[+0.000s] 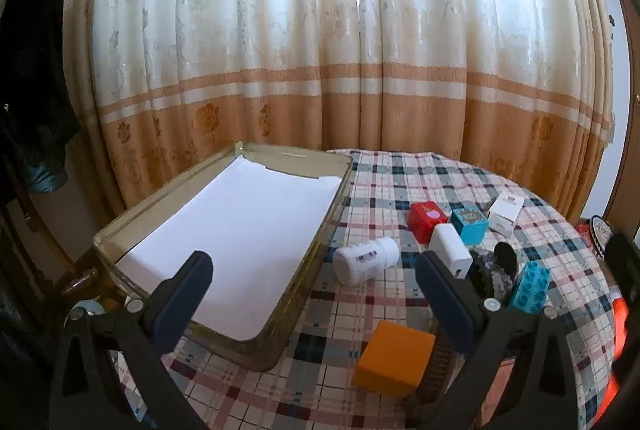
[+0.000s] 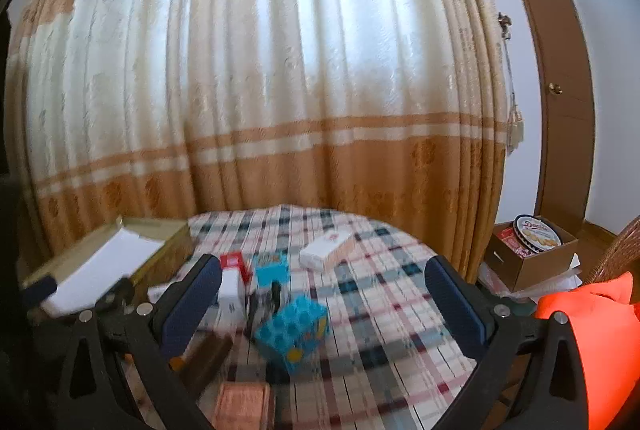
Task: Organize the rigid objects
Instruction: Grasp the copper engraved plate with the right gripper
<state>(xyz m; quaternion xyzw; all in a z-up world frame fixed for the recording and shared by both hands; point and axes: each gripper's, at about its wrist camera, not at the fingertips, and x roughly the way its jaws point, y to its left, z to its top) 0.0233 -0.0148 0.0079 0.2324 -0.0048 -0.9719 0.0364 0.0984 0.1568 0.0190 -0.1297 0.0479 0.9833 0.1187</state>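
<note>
A gold tin tray [image 1: 132, 218] lined with white paper sits at the left of the plaid table. To its right lie a white pill bottle [image 1: 366, 259] on its side, a red box [image 1: 426, 222], a teal box [image 1: 470, 226], a white charger [image 1: 450, 250], a white carton [image 1: 506, 209], a black object [image 1: 496, 270], a blue toy brick [image 1: 530, 286] and an orange box [image 1: 394, 358]. My left gripper [image 1: 314, 294] is open and empty above the tray's near right corner. My right gripper [image 2: 322, 294] is open and empty over the blue brick [image 2: 292, 330]; this view is blurred.
The tray [image 2: 168, 242] and the white carton [image 2: 326, 250] also show in the right wrist view. A cardboard box with a cookie tin [image 2: 536, 234] stands on the floor at right. An orange cloth [image 2: 592, 342] is at the right edge. A curtain hangs behind the table.
</note>
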